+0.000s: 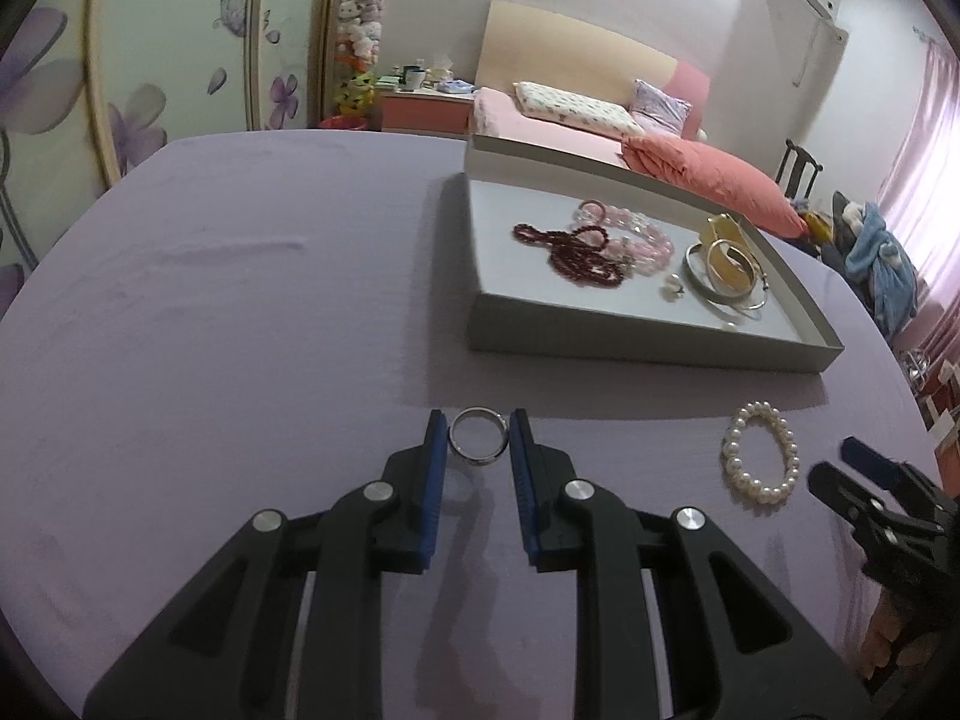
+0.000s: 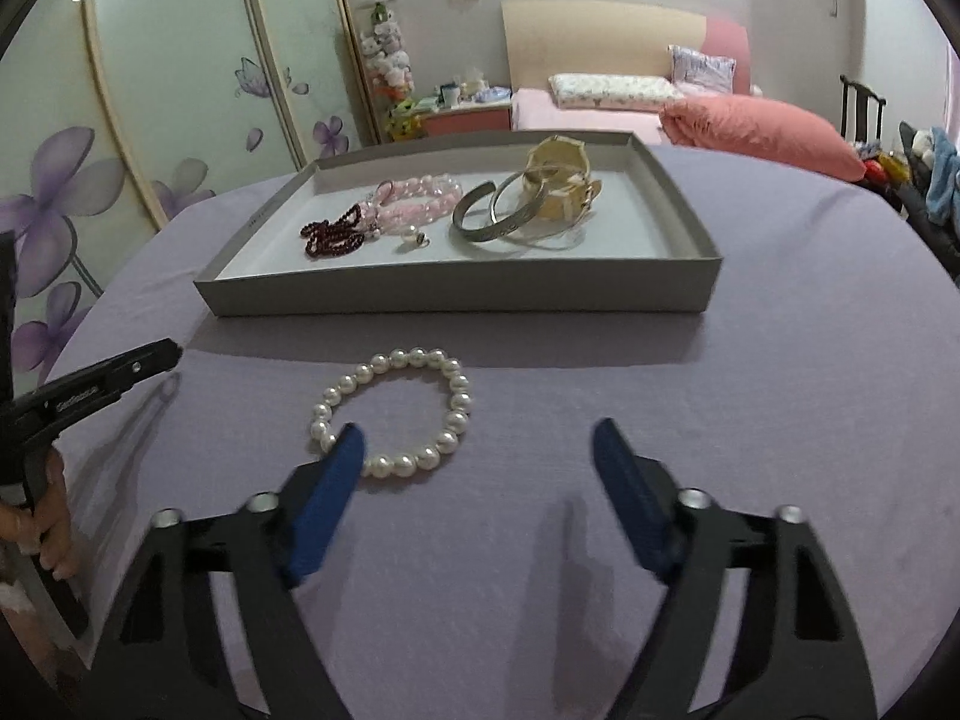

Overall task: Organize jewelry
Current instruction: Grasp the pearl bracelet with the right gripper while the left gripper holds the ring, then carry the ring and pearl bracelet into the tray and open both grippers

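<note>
Nearest, on my left wrist view: left gripper (image 1: 479, 441) brackets a silver ring (image 1: 478, 445) lying on the lavender tablecloth (image 1: 210, 300). Blue pads sit at either side of the band; I cannot tell whether they actually touch it, so grip state is unconfirmed.

Right gripper (image 2: 480, 450) is spread wide, holding nothing. Its left fingertip (image 2: 348, 450) overlaps the near-left arc of the pearl bracelet (image 2: 393, 411) in the picture; contact not resolvable. The bracelet lies flat on the cloth, between this gripper and the tray. In the left view the pearl bracelet (image 1: 761, 451) sits well to the right of the ring, with the right gripper (image 1: 864, 462) just beyond it at frame edge.

Further out: grey shallow tray (image 2: 462, 294) on the cloth, its near wall standing between the loose pieces and the tray floor. Inside, left to right: dark red bead strand (image 2: 336, 234), pink bead bracelets (image 2: 414, 204) touching it, a small pearl earring (image 2: 414, 238), silver bangles (image 2: 498, 216) leaning against a gold cuff (image 2: 558, 186).

Background: a bed with a coral pillow (image 2: 762, 132), floral wardrobe doors (image 2: 120, 120), a nightstand with clutter.
</note>
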Demonstrator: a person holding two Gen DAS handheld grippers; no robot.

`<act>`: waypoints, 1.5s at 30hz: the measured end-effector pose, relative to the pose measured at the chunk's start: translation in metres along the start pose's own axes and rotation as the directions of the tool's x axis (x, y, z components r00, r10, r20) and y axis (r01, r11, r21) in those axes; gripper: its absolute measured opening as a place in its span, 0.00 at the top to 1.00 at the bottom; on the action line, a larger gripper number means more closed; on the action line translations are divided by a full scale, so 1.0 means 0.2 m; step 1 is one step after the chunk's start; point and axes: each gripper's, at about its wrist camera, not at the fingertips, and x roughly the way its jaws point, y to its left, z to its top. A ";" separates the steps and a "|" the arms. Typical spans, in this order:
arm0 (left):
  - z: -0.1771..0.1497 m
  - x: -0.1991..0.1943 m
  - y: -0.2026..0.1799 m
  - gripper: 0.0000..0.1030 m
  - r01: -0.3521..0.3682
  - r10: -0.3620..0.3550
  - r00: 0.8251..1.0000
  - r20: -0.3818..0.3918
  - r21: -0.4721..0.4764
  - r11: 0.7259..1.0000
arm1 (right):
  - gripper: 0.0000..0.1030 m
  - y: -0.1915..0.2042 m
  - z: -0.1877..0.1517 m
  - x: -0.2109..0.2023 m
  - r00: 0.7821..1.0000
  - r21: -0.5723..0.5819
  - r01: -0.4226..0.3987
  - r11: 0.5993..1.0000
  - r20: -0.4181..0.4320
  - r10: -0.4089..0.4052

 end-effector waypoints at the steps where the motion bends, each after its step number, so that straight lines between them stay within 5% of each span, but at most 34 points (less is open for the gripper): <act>1: 0.00 0.00 0.01 0.79 0.000 0.000 1.000 0.001 -0.004 1.000 | 0.39 0.00 0.01 0.01 1.000 0.004 0.001 1.000 -0.008 0.000; 11: -0.02 0.01 0.01 0.79 0.019 -0.019 1.000 -0.003 -0.010 1.000 | 0.65 0.06 0.05 0.10 0.996 -0.030 0.066 0.997 -0.060 -0.068; 16: -0.02 0.01 0.00 0.79 0.023 -0.023 1.000 -0.004 -0.007 1.000 | 0.88 0.04 0.05 0.10 0.995 -0.053 0.080 0.995 -0.062 -0.083; 25: -0.02 0.00 -0.01 0.79 0.027 -0.027 1.000 -0.001 -0.009 1.000 | 0.90 -0.13 0.05 0.06 0.992 0.026 0.118 0.993 -0.047 -0.117; 35: -0.04 -0.07 -0.04 0.79 0.068 -0.068 0.997 0.044 -0.003 0.998 | 0.90 -0.21 0.07 -0.13 0.979 0.100 0.061 0.993 0.190 -0.079; 45: -0.05 -0.17 -0.14 0.79 0.117 -0.123 0.984 0.130 0.055 0.992 | 0.90 -0.18 0.09 -0.24 0.949 0.086 0.012 0.996 0.314 -0.038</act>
